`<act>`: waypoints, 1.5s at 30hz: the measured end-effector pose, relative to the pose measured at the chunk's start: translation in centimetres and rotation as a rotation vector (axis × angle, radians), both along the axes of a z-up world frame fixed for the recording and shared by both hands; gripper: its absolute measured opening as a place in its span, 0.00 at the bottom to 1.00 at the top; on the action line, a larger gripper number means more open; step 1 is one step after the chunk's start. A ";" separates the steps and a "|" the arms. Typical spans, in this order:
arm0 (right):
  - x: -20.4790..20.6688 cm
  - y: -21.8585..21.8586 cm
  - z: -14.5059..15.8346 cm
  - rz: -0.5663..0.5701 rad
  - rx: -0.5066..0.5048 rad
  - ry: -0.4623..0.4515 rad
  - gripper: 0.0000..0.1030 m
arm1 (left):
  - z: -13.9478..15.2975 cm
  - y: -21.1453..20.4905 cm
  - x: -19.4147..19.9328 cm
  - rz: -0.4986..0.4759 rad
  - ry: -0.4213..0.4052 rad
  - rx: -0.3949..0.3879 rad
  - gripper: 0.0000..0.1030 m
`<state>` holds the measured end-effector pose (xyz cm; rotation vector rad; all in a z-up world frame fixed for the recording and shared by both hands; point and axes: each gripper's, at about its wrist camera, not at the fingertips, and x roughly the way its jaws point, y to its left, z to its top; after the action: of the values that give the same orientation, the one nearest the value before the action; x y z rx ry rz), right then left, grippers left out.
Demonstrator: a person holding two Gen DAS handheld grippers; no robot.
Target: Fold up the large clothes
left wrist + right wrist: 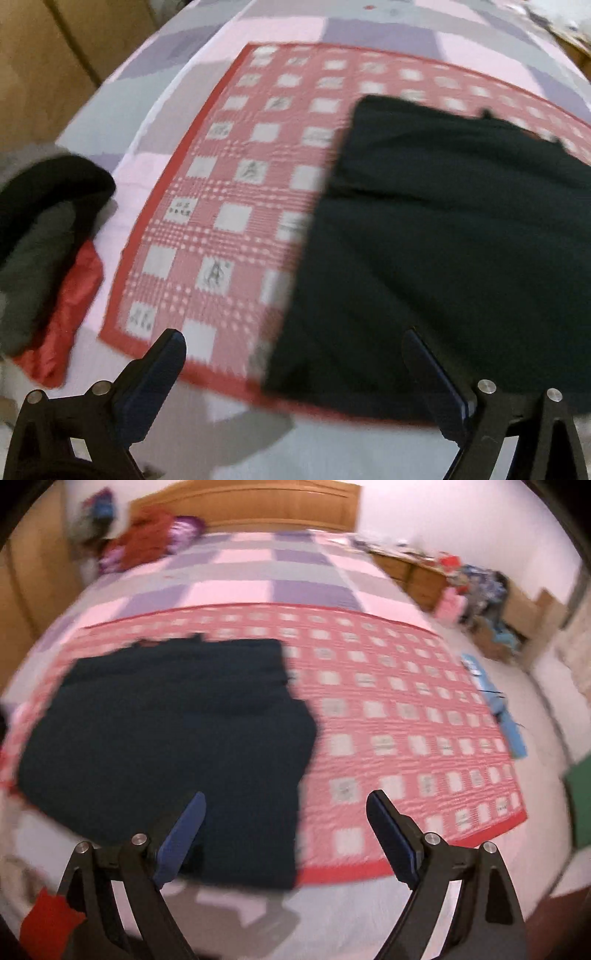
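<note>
A large dark garment (443, 240) lies folded flat on a red-and-white checked blanket (236, 192) spread on the bed. It also shows in the right wrist view (173, 734) on the blanket (406, 720). My left gripper (293, 341) is open and empty, held above the garment's near left edge. My right gripper (286, 801) is open and empty, held above the garment's near right edge. Both views are blurred.
A pile of black, grey and red clothes (40, 251) lies at the left on the bed. A checked pink and purple bedsheet (258, 572) covers the bed, with a wooden headboard (258, 506) behind. Clutter and boxes (480, 594) stand on the floor at right.
</note>
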<state>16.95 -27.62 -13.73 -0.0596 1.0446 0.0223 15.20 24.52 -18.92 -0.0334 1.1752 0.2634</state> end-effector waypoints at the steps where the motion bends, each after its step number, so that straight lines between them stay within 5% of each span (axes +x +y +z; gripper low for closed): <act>1: -1.2 0.9 1.2 0.020 0.032 0.005 0.88 | 1.6 -1.3 -1.2 0.001 -0.006 0.001 0.95; 10: -9.9 8.6 7.8 0.123 0.234 0.093 0.88 | 11.7 -10.5 -8.6 -0.011 -0.022 0.007 0.97; 16: -13.7 13.1 11.3 0.169 0.222 0.103 0.88 | 15.0 -13.9 -11.1 -0.110 -0.034 -0.057 0.97; 27: -16.9 16.8 13.5 0.043 0.184 0.193 0.88 | 16.0 -15.2 -16.3 -0.171 0.026 -0.129 0.97; 45: -20.3 19.9 17.0 0.016 0.148 0.156 0.88 | 18.0 -14.6 -18.4 -0.245 0.013 -0.118 0.97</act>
<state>-3.37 -7.74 3.25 0.0690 1.1954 0.1198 -3.18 9.96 -0.92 0.0094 1.1938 -0.0223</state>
